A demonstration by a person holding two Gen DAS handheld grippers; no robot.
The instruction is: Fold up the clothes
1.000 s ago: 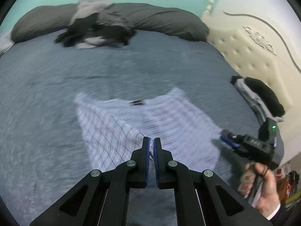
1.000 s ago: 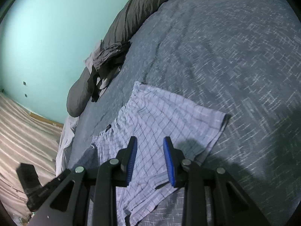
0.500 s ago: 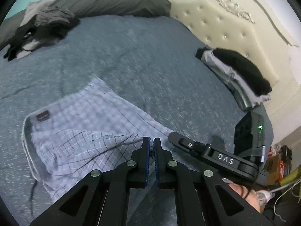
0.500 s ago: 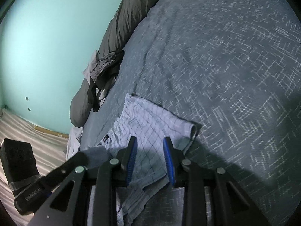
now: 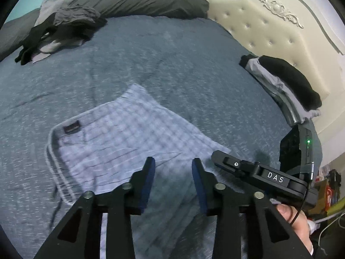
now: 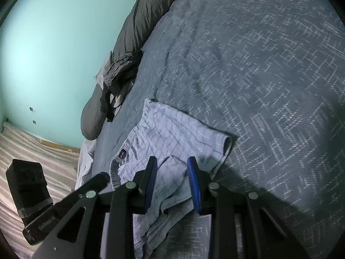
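Checked shorts [image 5: 120, 142] are lying flat on the blue bed cover [image 5: 151, 64], folded over once.

Left gripper [image 5: 173, 168] is seen just above the near edge of the shorts; its jaws are opening and nothing is pinched between them. Right gripper [image 6: 171, 168] is held part open over the shorts' near side, and no cloth is squeezed there either. Loose cloth near the shorts' folded edge could be dragged or flipped back if a finger is pulled away too low, and the fold could be spoiled.
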